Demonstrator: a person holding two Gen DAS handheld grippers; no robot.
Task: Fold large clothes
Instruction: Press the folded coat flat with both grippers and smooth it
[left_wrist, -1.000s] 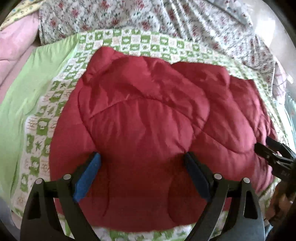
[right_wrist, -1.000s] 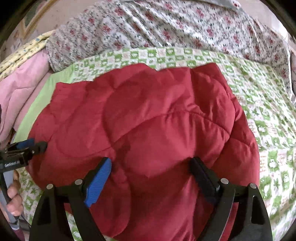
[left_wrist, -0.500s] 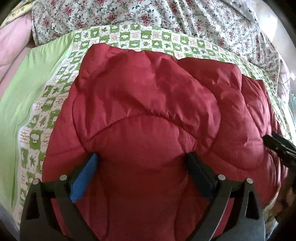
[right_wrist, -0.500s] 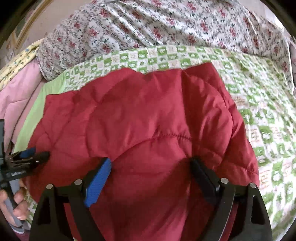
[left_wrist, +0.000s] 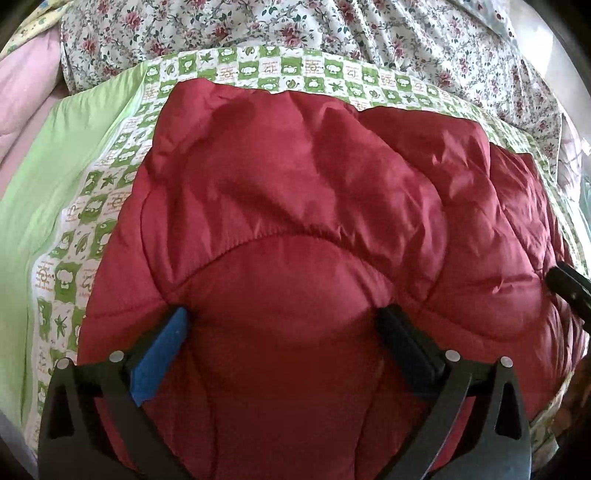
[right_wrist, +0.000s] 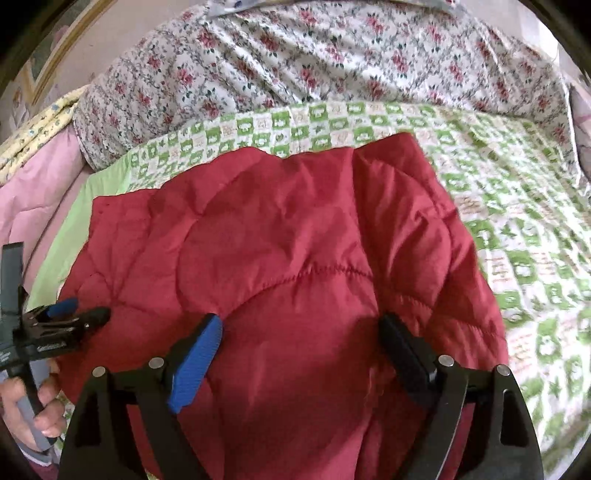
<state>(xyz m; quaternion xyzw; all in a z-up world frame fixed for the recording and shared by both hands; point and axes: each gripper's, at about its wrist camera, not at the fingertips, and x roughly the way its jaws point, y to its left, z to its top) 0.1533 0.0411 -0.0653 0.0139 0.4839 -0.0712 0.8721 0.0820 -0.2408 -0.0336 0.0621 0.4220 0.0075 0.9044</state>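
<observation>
The left gripper (left_wrist: 282, 325) stands wide, its blue and black fingers spread over the puffed near part of the red quilted jacket (left_wrist: 317, 221) with fabric bulging between them, not pinched. The right gripper (right_wrist: 301, 332) is likewise spread wide over the same garment (right_wrist: 288, 258), whose near edge runs out of view below. The jacket lies bunched on a green-and-white checked sheet (right_wrist: 517, 229), with a floral quilt (right_wrist: 332, 62) heaped behind it and pink bedding (left_wrist: 26, 88) off to the left.
</observation>
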